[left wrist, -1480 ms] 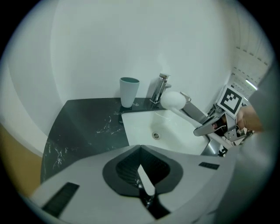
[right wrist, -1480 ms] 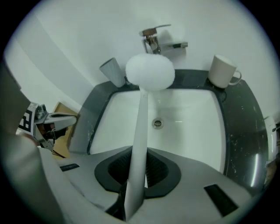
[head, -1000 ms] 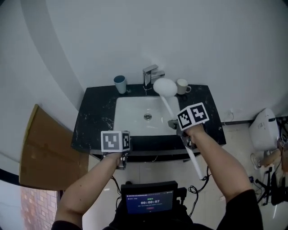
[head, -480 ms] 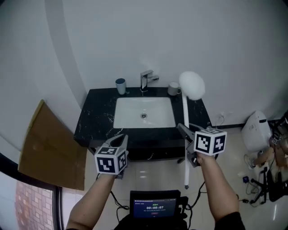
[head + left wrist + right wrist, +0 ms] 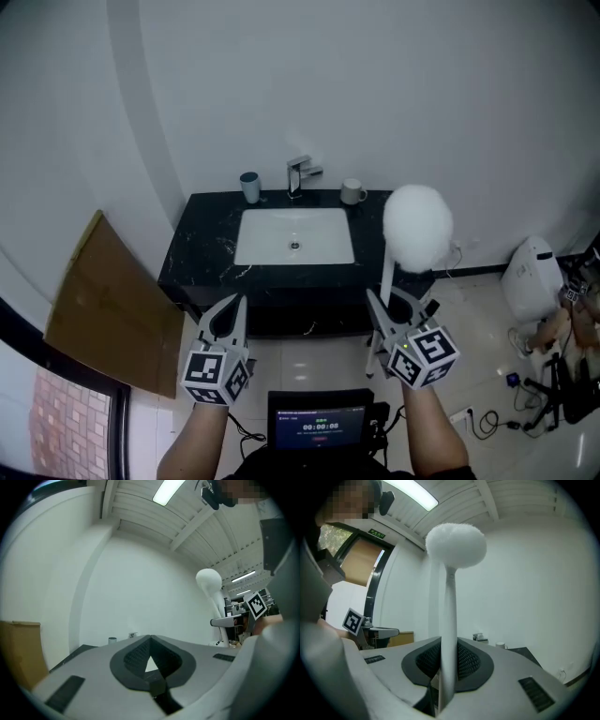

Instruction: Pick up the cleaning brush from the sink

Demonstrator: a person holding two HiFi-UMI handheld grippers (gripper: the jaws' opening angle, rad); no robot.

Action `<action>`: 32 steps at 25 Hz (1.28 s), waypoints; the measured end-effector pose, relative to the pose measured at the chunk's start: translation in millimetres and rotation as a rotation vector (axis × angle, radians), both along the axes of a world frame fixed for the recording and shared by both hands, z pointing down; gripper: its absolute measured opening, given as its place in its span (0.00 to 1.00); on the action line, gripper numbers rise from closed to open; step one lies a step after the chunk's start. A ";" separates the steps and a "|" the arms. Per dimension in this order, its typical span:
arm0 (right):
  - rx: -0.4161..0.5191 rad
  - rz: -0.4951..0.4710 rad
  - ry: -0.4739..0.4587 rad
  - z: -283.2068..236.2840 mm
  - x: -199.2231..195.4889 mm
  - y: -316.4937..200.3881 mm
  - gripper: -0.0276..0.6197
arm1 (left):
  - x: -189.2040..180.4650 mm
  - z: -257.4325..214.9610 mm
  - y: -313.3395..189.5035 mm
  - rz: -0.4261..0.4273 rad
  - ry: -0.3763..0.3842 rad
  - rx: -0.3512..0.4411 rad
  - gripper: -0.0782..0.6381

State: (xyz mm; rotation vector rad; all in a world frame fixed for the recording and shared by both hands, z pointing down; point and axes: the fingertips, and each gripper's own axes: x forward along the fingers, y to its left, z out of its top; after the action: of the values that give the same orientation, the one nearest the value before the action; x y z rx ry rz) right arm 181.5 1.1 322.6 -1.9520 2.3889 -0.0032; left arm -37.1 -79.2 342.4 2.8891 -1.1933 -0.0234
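Observation:
The cleaning brush [image 5: 418, 228] has a fluffy white head on a long white handle and stands upright in the air, in front of the sink's right corner. My right gripper [image 5: 387, 303] is shut on the handle low down. In the right gripper view the handle [image 5: 449, 634] runs up between the pads of that gripper [image 5: 449, 645] to the head [image 5: 456, 544]. My left gripper [image 5: 233, 307] is shut and holds nothing; its tips [image 5: 150, 639] meet. It hangs level, before the counter's left half. The white sink [image 5: 293, 236] lies in the black counter [image 5: 197, 244].
A faucet [image 5: 300, 175], a blue cup [image 5: 249, 187] and a white mug [image 5: 352, 192] stand along the counter's back edge. A cardboard sheet [image 5: 112, 309] leans at the left. A white appliance [image 5: 532, 272] and cables are on the floor at the right. A screen [image 5: 319, 422] sits below.
Both grippers have drawn back from the sink and risen. The brush has come out of the basin in the right gripper and swung from slanted to upright.

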 end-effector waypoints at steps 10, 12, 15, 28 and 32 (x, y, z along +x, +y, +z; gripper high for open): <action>0.038 0.080 -0.022 30.4 18.3 38.4 0.09 | -4.8 18.5 32.0 -0.025 -0.018 0.024 0.13; 0.050 0.088 -0.003 29.8 15.6 42.8 0.09 | -7.7 21.2 30.8 -0.056 -0.037 0.028 0.13; 0.052 0.095 0.015 30.9 14.3 45.3 0.09 | -8.7 26.7 28.1 -0.071 -0.025 -0.006 0.13; 0.041 0.088 -0.012 35.2 16.6 33.4 0.09 | -7.0 32.4 25.4 -0.077 -0.044 -0.023 0.13; 0.040 0.088 -0.030 34.8 20.0 27.9 0.09 | -10.2 34.8 18.6 -0.097 -0.048 -0.032 0.13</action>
State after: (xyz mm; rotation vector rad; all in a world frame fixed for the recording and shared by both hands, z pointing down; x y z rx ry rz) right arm 201.5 29.0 357.4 -2.0226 2.2647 0.0180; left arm -47.2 -60.6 377.2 2.8171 -1.3286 0.0640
